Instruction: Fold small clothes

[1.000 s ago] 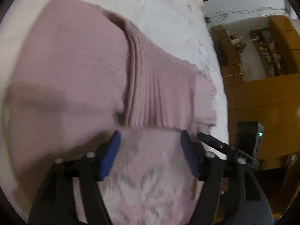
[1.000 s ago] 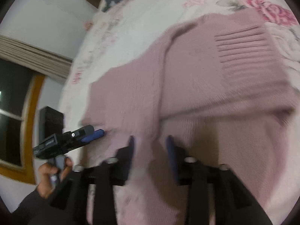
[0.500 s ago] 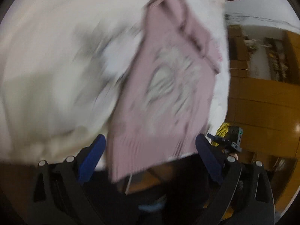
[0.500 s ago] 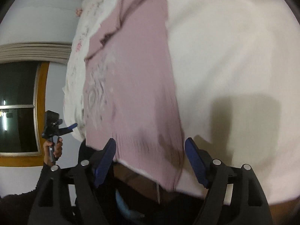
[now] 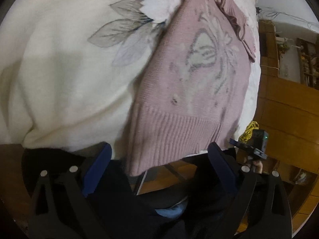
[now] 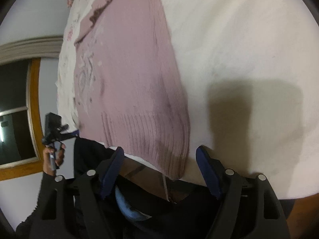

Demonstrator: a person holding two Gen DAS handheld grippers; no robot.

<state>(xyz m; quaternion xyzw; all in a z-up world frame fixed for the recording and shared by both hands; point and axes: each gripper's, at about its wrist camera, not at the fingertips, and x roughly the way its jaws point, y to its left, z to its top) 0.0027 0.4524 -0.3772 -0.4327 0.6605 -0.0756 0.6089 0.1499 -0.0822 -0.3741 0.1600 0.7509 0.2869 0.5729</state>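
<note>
Here, pink sweater (image 5: 191,91) hem just beyond both grippers' spread, empty fingers (image 5: 97,163)

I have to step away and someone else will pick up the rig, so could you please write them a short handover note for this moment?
Left gripper: open, holding nothing, near the sweater's ribbed hem.
Right gripper: open, holding nothing, at the same hem from the other side.
Pink sweater: lies lengthwise on the bedspread, sleeves folded in, hem hanging over the bed's edge.
Done: the sleeves appear folded inward.
Left: probably grip the hem corners and fold the body up toward the collar.
</note>
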